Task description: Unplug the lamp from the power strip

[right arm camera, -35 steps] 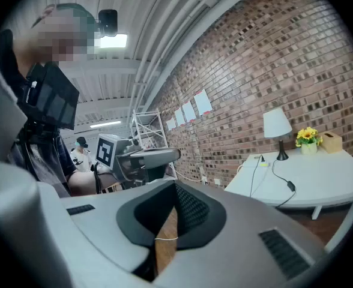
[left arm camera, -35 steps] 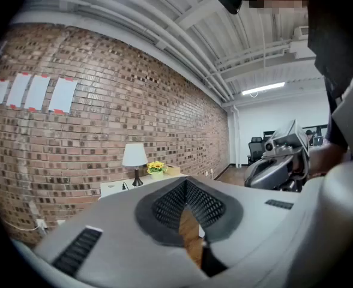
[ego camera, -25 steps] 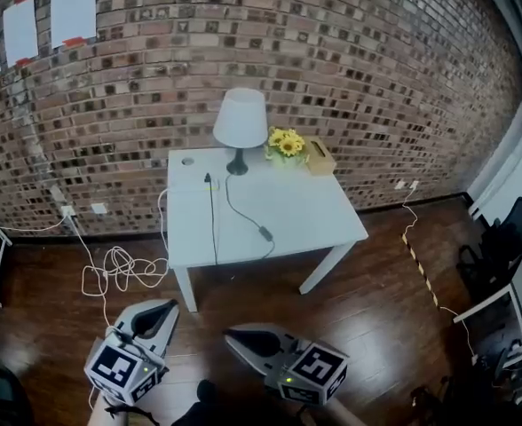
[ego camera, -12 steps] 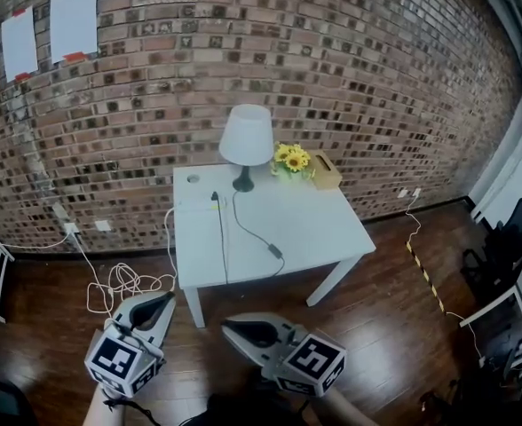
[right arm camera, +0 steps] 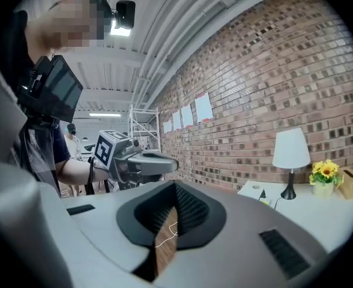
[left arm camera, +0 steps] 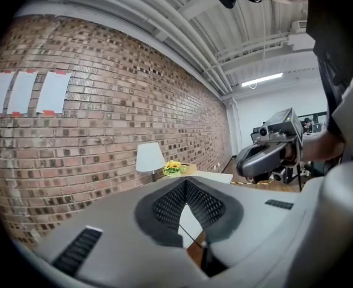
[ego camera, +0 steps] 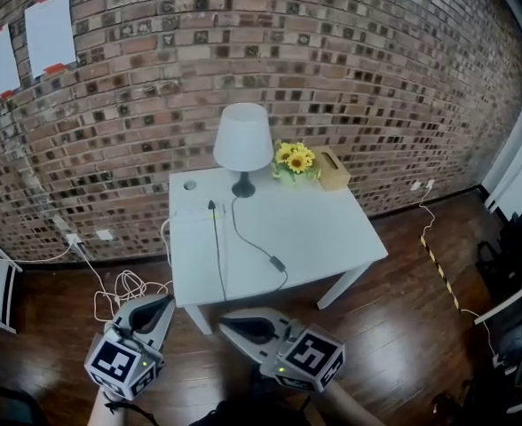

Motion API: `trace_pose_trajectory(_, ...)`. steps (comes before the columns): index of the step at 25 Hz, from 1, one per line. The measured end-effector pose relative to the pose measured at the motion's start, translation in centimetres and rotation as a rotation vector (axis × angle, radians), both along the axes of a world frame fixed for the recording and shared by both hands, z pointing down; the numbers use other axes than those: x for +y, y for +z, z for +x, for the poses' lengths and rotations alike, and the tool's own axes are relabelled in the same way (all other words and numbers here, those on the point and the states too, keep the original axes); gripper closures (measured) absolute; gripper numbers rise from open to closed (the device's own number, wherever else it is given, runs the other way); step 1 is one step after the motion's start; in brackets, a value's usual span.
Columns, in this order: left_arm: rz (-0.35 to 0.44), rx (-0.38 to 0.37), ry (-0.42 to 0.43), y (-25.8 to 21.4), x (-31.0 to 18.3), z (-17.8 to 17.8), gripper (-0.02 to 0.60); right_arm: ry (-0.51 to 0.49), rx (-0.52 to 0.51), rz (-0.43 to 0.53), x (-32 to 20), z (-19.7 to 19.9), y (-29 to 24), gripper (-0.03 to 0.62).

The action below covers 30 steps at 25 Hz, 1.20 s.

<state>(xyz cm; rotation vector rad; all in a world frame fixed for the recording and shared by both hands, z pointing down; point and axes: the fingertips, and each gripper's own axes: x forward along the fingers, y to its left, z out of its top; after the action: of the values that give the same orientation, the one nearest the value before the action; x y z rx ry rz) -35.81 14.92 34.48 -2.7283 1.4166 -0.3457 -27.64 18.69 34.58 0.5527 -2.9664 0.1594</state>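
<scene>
Both grippers are held low in front of the table (ego camera: 328,229), well apart from it. The left gripper (ego camera: 157,307) is clenched with nothing between its jaws, and the right gripper (ego camera: 230,324) is likewise closed on nothing.

The lamp (ego camera: 243,140) stands at the back of the table, beside the flowers (ego camera: 295,158). Its cord (ego camera: 257,247) is looped across the tabletop and led back to the black plug (ego camera: 211,206). The plug appears to be seated in the white power strip (ego camera: 193,213), near the table's left edge.

Several things could go wrong. If the cord is pulled rather than the plug, the lamp could be dragged or tipped. If the power strip is not held down, it could be lifted or slid off the edge with the plug still in it. The loose cables (ego camera: 126,287) on the floor could be caught underfoot during the approach. Nothing can be gripped until the jaws are opened.

No brand or writing can be read. The papers (ego camera: 50,29) on the wall are too small, and only square markers are shown on the gripper cubes.
</scene>
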Motion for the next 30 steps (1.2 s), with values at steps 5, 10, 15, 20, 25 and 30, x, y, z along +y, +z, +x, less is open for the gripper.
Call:
trace_pose_trajectory(5, -0.028, -0.017, -0.05, 0.5, -4.0, 1.5, 0.571, -0.066, -0.025, -0.011, -3.5, 1.8, 0.4, 0.592)
trace_pose_trajectory(10, -0.047, -0.045, -0.096, 0.7, -7.2, 3.1, 0.571, -0.104, -0.026, -0.013, -7.0, 3.9, 1.0, 0.592)
trace_pose_trajectory(15, -0.058, -0.065, -0.124, 0.4, -9.6, 4.8, 0.571, -0.151, -0.039, -0.03, -9.7, 5.4, 1.4, 0.592)
trace_pose_trajectory(20, -0.075, -0.079, -0.184, 0.4, -12.1, 5.4, 0.571, -0.182, -0.037, -0.036, -12.2, 6.6, 2.0, 0.592)
trace_pose_trajectory(25, -0.087, -0.101, -0.196, 0.1, -14.1, 5.8, 0.571, -0.185, -0.033, -0.041, -14.2, 7.3, 2.3, 0.592)
trace_pose_trajectory(30, -0.084, -0.108, -0.16, 0.5, -16.0, 6.2, 0.571, -0.157, -0.023, -0.008, -16.6, 7.4, 1.7, 0.592)
